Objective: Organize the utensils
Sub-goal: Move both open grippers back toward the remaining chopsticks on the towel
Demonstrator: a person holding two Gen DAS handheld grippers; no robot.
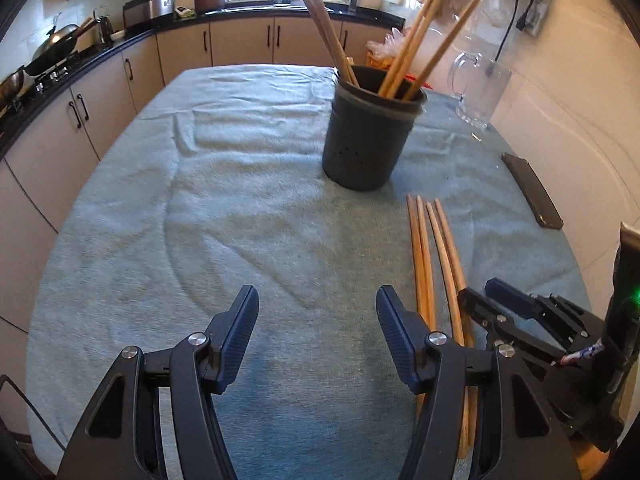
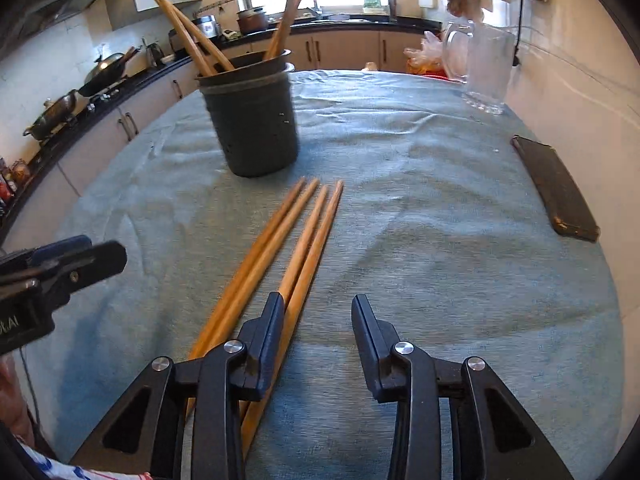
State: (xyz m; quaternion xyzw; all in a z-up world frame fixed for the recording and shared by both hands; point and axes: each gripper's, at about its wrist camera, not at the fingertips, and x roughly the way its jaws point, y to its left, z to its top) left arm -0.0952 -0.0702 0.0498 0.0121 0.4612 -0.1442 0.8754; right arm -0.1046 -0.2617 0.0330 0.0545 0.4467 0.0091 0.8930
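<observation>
Table covering: pale blue-green towel, wrinkled, spread over the whole tabletop.

Loose chopsticks: four, plain light-brown wood, long and round, narrowing toward the far tips. They lie flat on the towel side by side in two close pairs, tips toward the holder, just short of its base. Their near ends run under the right gripper. In the left wrist view the same four lie to the right of the left gripper.

Holder: dark grey round cup, upright on the towel, with a banded rim and small holes in its wall. Several more wooden chopsticks stand in it, leaning outward in different directions.

Left gripper: jaws spread wide, nothing between them, over bare towel.

Right gripper: jaws apart and gripping nothing; its left finger lies over the rightmost pair of chopsticks, and only bare towel shows in the gap. Whether that finger touches the wood cannot be told.

Other items: clear glass pitcher at the far right of the table; flat dark phone-like slab near the right edge; kitchen counter with cookware along the left wall.
</observation>
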